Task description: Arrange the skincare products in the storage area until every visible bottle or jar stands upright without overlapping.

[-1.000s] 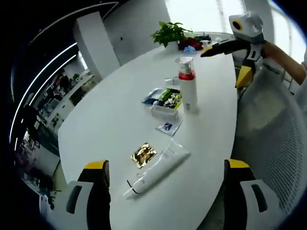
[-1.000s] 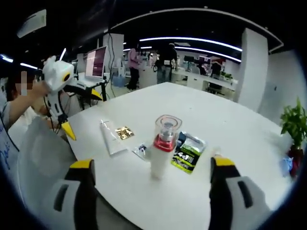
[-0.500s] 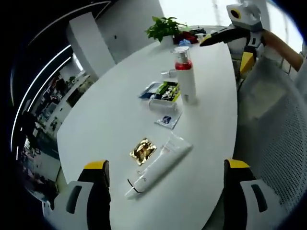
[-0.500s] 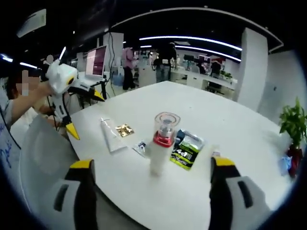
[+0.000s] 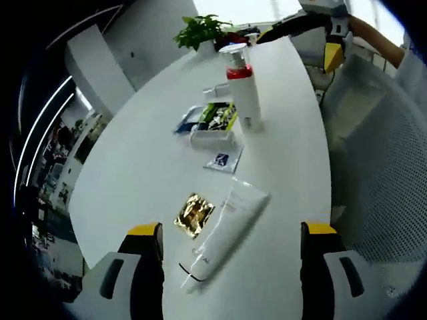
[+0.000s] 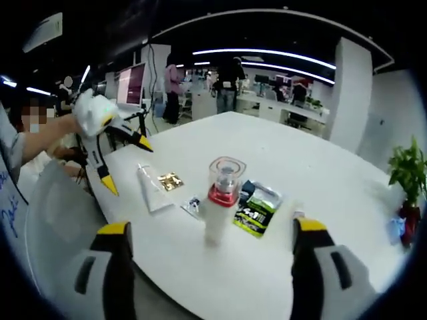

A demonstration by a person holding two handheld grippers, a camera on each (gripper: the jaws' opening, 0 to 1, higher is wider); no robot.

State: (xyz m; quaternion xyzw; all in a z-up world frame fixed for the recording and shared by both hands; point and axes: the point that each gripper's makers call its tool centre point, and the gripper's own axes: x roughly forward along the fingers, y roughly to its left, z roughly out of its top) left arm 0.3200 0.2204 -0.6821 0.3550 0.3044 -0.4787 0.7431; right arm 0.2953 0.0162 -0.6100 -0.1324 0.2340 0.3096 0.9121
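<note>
A white bottle (image 5: pixel 243 93) with a red collar and clear cap stands upright on the white table (image 5: pixel 140 167). Nearer to me a white tube (image 5: pixel 227 230) lies flat, with my left gripper (image 5: pixel 231 229) open above it, one jaw on each side. In the right gripper view the bottle (image 6: pixel 217 212) stands straight ahead between the open jaws of my right gripper (image 6: pixel 211 227). The tube (image 6: pixel 150 187) lies left of it. The left gripper (image 6: pixel 127 163) hovers open by the table edge close to the tube. The right gripper (image 5: pixel 300 43) shows past the bottle.
A gold sachet (image 5: pixel 195 215) and a small blue sachet (image 5: pixel 222 161) lie by the tube. A green-black packet (image 5: pixel 217 117) and a small white box (image 5: pixel 211 138) sit beside the bottle. A potted plant (image 5: pixel 200 30) stands at the far end. A mesh chair back (image 5: pixel 373 153) runs along the table edge.
The left gripper has moved in over the table edge toward the tube and tilted down. The right gripper has barely moved. Bottle, tube and sachets have stayed where they were.
</note>
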